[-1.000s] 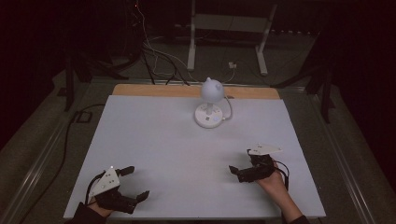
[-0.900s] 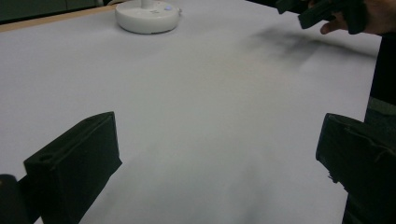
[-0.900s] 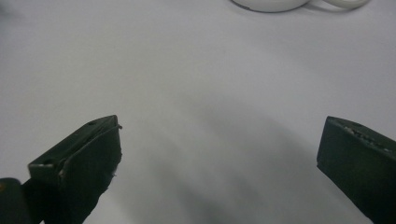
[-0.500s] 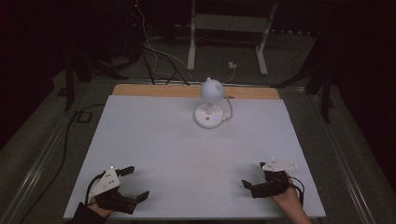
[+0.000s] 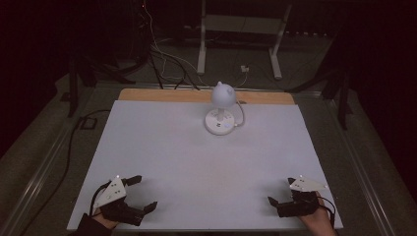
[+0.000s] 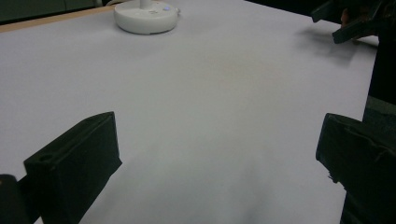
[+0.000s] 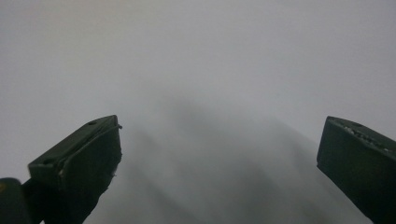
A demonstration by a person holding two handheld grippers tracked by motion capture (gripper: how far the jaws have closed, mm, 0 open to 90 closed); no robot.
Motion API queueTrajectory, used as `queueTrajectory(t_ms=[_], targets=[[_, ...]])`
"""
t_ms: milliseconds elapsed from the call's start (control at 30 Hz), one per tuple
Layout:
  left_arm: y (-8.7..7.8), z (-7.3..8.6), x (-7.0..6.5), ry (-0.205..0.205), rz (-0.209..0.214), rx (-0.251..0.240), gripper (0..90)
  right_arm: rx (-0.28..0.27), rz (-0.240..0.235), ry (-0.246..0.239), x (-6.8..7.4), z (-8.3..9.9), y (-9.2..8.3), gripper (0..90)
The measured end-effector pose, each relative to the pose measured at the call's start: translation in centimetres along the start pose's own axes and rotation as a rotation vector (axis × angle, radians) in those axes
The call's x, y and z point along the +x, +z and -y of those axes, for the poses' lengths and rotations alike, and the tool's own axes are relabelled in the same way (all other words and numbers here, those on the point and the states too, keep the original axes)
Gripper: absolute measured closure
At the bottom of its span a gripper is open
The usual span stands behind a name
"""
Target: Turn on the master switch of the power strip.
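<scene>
Two grippers idle at near edge of surface [image 5: 162, 147]: left gripper [image 5: 140, 194] and right gripper [image 5: 281, 195] both spread wide, empty. Lamp [image 5: 221, 110] upright at far centre, well apart, untouched. Judgement: reach and grasp both remain.

L gripper [image 5: 145, 192] & R gripper [image 5: 281, 193]: black bodies, blocky matte-black jaws w/ small holes in the tops, each topped by a pale three-cornered plate. Thin black cable is seen trailing from each.
</scene>
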State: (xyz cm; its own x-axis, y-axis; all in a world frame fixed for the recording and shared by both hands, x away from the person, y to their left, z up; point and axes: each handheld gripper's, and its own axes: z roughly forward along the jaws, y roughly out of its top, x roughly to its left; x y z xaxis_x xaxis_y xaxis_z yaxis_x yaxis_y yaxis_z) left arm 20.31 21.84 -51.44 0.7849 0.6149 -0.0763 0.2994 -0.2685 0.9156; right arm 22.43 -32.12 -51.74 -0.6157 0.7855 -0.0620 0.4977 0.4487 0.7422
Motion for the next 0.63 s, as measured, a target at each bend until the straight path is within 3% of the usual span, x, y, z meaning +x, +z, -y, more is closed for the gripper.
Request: queueTrajectory(t_ms=[233, 633], targets=[[0.02, -0.01, -0.09, 0.006, 0.006, 0.000, 0.1, -0.024, 0.047, -0.017, -0.71, 0.19, 0.22, 0.0], [0.06, -0.01, -0.06, 0.006, 0.007, 0.004, 0.1, -0.019, 0.024, -0.038, -0.45, 0.23, 0.54, 0.0]])
